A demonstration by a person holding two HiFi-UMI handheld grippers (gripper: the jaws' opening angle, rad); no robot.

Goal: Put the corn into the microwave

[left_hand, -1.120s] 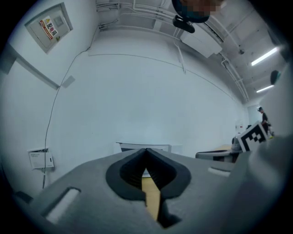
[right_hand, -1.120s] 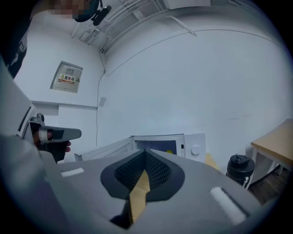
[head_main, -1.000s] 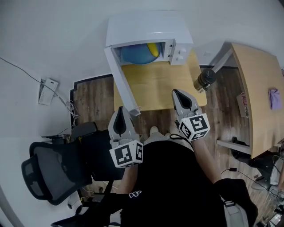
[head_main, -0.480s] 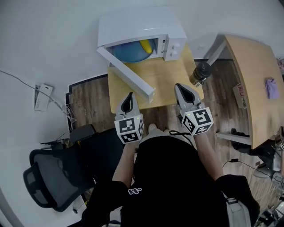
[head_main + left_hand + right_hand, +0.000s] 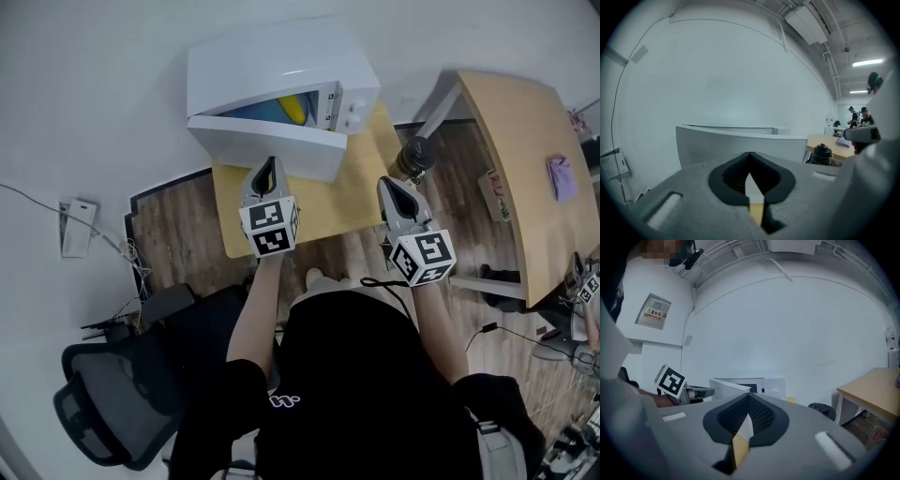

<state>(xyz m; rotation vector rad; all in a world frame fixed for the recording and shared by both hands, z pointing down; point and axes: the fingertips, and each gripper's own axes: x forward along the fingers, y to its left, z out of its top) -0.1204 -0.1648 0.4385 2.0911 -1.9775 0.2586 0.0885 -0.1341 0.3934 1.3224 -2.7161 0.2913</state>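
Corn [image 5: 292, 108]: inside the microwave [image 5: 272, 66] (on a blue dish [image 5: 253, 112]).
Door [image 5: 309, 150]: ajar, yet to shut.
Grippers: left gripper [image 5: 269, 169] and right gripper [image 5: 395, 190] clamped together, empty.

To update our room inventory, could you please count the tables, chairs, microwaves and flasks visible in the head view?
Wooden tables: 2
Office chairs: 1
Microwaves: 1
Flasks: 1
Total: 5

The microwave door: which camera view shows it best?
The head view: the whole microwave door shows from above, ajar, with the corn visible through the gap. The left gripper view shows only its white face, close ahead. The right gripper view shows it small and ajar.
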